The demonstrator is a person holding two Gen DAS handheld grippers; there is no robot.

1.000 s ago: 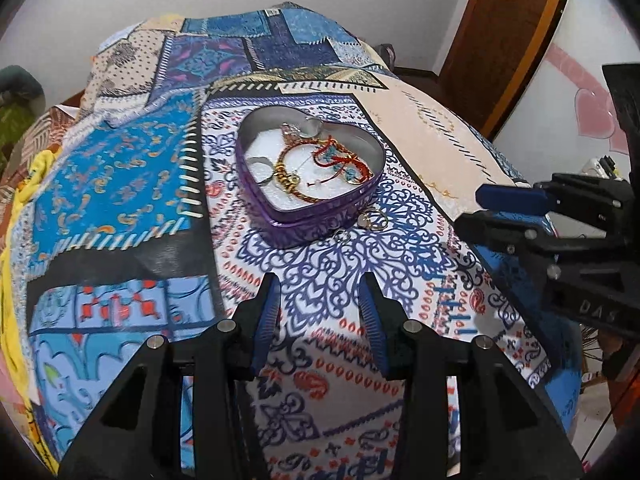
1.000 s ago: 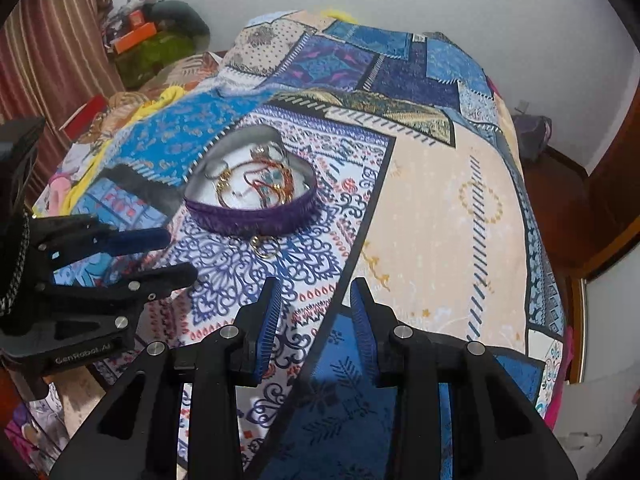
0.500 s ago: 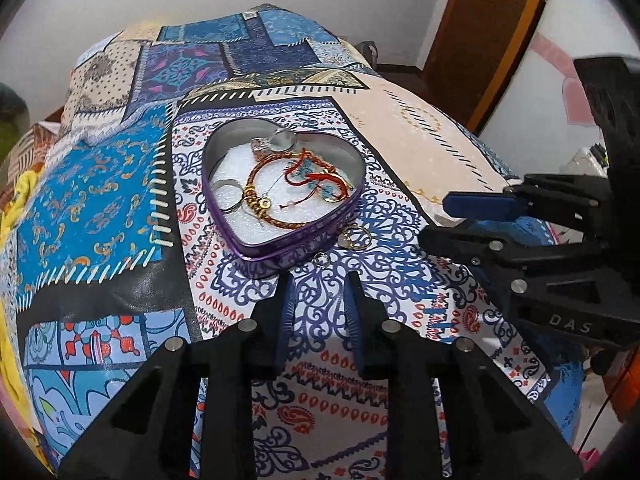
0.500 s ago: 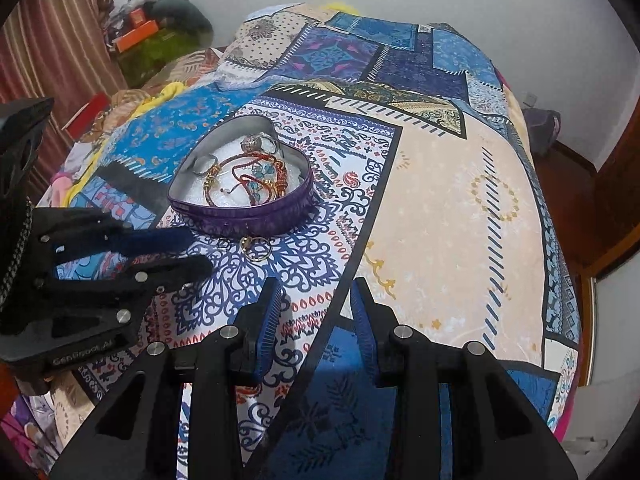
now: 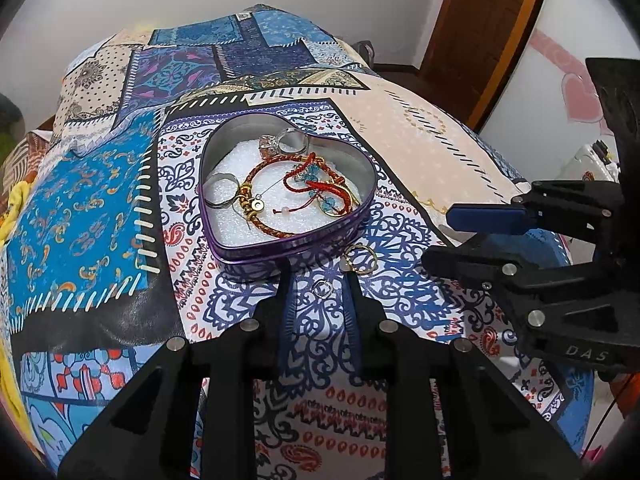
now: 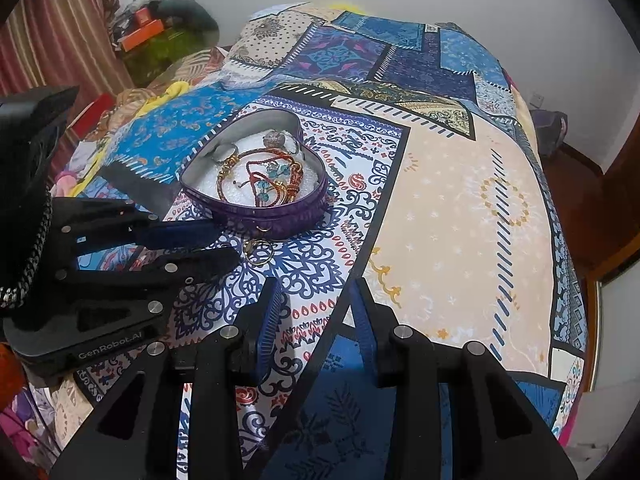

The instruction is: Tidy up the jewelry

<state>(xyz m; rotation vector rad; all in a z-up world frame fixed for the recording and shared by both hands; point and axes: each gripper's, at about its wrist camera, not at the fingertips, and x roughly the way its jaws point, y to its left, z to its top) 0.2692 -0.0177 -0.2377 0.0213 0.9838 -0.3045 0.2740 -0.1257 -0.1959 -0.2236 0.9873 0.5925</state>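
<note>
A purple heart-shaped tin sits on the patterned bedspread, holding bracelets, rings and red cord on white foam. A gold hoop earring lies on the cloth just in front of the tin. A small clear-stone stud lies between my left gripper's fingertips. My left gripper is open, low over the cloth, its tips close to the tin's front wall. My right gripper is open and empty, hovering to the right of the tin; it also shows in the left wrist view.
The patchwork bedspread covers the whole bed. Clutter and a striped curtain lie at the far left. A wooden door and white wall stand beyond the bed's right side.
My left gripper has moved forward to the tin and narrowed its opening; the stud now lies between its tips. My right gripper has stayed open and shifted slightly.
</note>
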